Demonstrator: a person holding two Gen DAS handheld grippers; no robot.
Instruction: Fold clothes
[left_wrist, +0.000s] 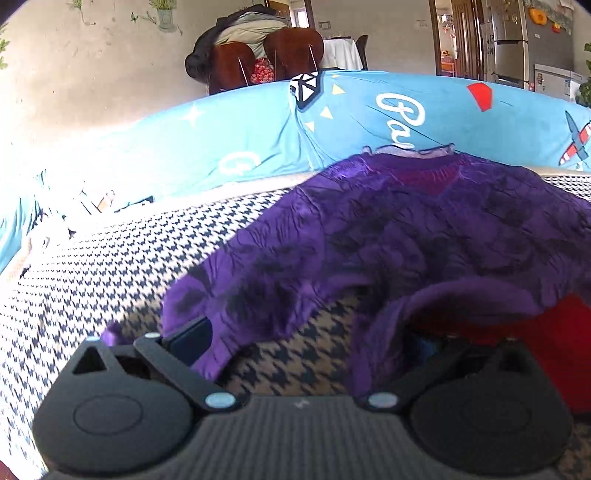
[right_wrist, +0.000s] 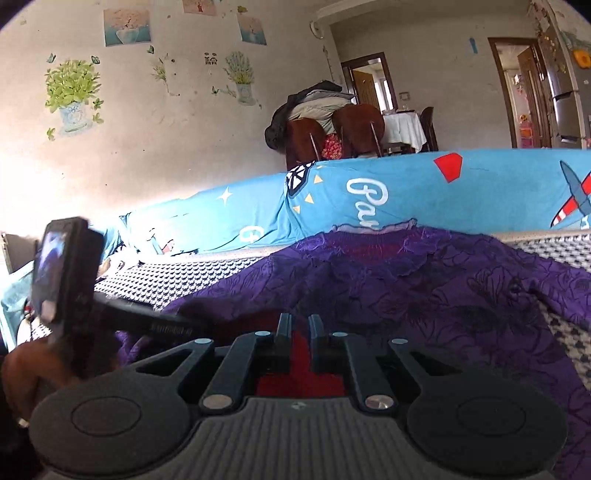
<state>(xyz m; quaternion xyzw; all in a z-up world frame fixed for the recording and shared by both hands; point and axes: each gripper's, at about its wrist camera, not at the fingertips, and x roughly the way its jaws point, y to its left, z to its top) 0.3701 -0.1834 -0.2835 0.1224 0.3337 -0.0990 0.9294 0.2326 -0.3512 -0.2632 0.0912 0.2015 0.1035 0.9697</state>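
Right wrist view: the right gripper (right_wrist: 299, 332) has its two dark fingers (right_wrist: 283, 326) drawn nearly together, with only a narrow gap, and red cloth (right_wrist: 299, 384) shows in and behind that gap; whether the pads actually pinch fabric I cannot tell. Just ahead of the fingertips lies the purple garment (right_wrist: 424, 291), a crinkled top with a dark floral print, spread on a black-and-white houndstooth cover (right_wrist: 569, 251). Its long axis runs away from the camera, with the neckline (right_wrist: 373, 251) at the far end, pointing toward the blue printed sheet (right_wrist: 406, 192) draped behind. At the left a dark bar of the other tool reaches onto the garment's near left edge, with a hand (right_wrist: 26, 369) below it.

In the left wrist view the left gripper (left_wrist: 306, 343) stands with its jaws spread wide: the left finger (left_wrist: 188, 339) is at the garment's (left_wrist: 406, 236) near left corner, and purple cloth drapes over both fingers, the right one hidden beneath a fold. Whether either pad grips the cloth I cannot tell. Between the fingers the hem is raised, baring the houndstooth cover (left_wrist: 110, 266) underneath. Red cloth (left_wrist: 565, 343) shows at the right under the lifted hem. Here too the neckline (left_wrist: 417, 158) lies at the far end, against the blue sheet (left_wrist: 258, 129). Beyond the sheet stand brown chairs (left_wrist: 266, 59) piled with clothing, before a wall with plant stickers
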